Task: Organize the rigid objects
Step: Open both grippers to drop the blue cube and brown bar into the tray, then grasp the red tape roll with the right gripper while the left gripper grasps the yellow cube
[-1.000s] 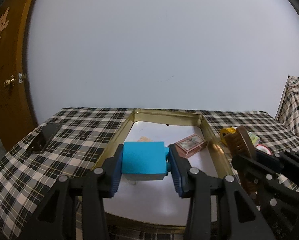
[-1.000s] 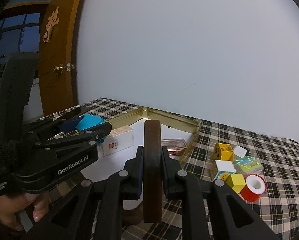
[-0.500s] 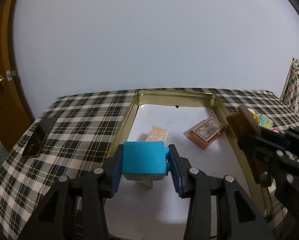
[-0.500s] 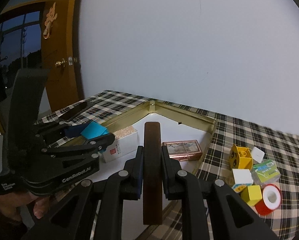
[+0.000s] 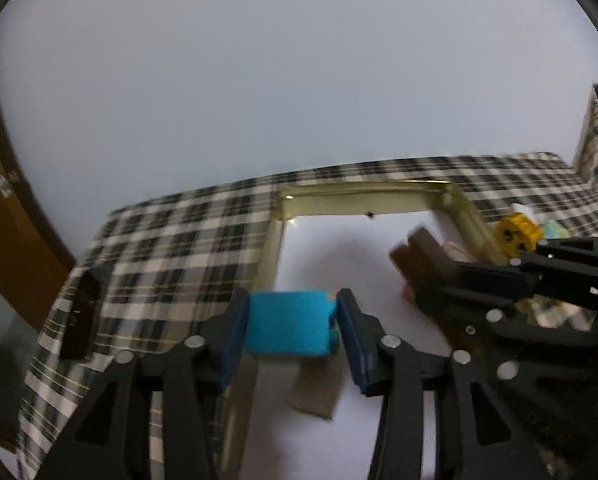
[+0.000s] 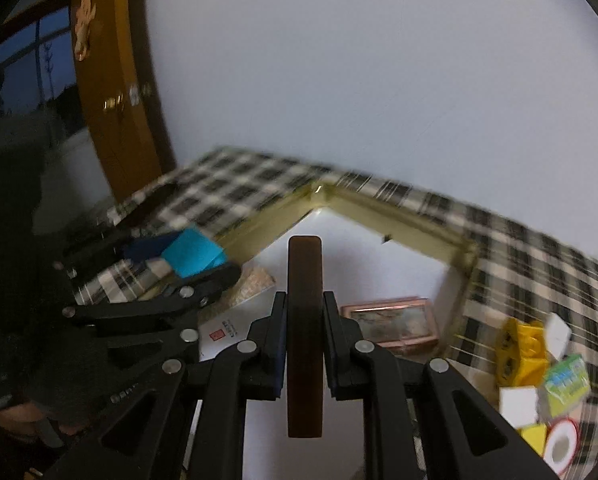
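Observation:
A blue block (image 5: 291,324) sits between the blue pads of my left gripper (image 5: 293,300), whose jaws are opening while the pads still touch its sides. It hangs over the left rim of the gold tray (image 5: 363,196). In the right wrist view the same block (image 6: 193,252) shows at the left, above that rim. My right gripper (image 6: 304,300) is shut on a dark brown wooden piece (image 6: 305,336), held upright over the tray's white floor. That piece (image 5: 419,252) enters the left wrist view from the right.
Inside the tray lie a white box with a speckled top (image 6: 255,280) and a copper box (image 6: 391,324). Right of the tray on the plaid cloth are a yellow block (image 6: 519,344), a white cube (image 6: 517,404) and a red tape roll (image 6: 559,444). A black object (image 5: 81,316) lies far left.
Both grippers have swung left across the table. The blue block now hangs over the tray's left rim rather than its middle. The wooden piece has come further over the tray floor.

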`<control>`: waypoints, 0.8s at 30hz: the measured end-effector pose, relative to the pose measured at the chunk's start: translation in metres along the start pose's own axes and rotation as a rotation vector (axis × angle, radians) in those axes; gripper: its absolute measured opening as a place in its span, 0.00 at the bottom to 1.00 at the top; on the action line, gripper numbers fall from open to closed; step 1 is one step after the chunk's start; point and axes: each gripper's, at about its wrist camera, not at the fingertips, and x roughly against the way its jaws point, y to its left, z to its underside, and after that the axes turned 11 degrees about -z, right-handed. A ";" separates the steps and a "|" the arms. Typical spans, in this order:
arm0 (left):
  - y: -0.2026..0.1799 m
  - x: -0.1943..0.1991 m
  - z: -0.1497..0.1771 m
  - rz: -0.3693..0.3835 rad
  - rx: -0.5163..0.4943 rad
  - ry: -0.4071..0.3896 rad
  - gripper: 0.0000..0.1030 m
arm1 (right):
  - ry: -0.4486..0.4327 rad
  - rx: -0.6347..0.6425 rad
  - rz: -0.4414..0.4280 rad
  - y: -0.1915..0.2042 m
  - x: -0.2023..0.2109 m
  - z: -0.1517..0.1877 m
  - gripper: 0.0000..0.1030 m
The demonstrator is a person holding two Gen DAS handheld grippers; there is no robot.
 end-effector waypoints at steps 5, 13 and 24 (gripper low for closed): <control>0.007 0.002 0.001 -0.019 0.021 -0.023 0.75 | -0.054 -0.037 0.016 -0.013 0.008 0.002 0.43; -0.007 0.045 0.012 0.033 0.093 -0.116 0.92 | -0.190 -0.060 0.081 -0.029 0.075 0.047 0.50; -0.105 0.093 0.015 0.206 0.010 -0.172 0.96 | -0.254 -0.195 0.377 -0.104 0.157 0.109 0.61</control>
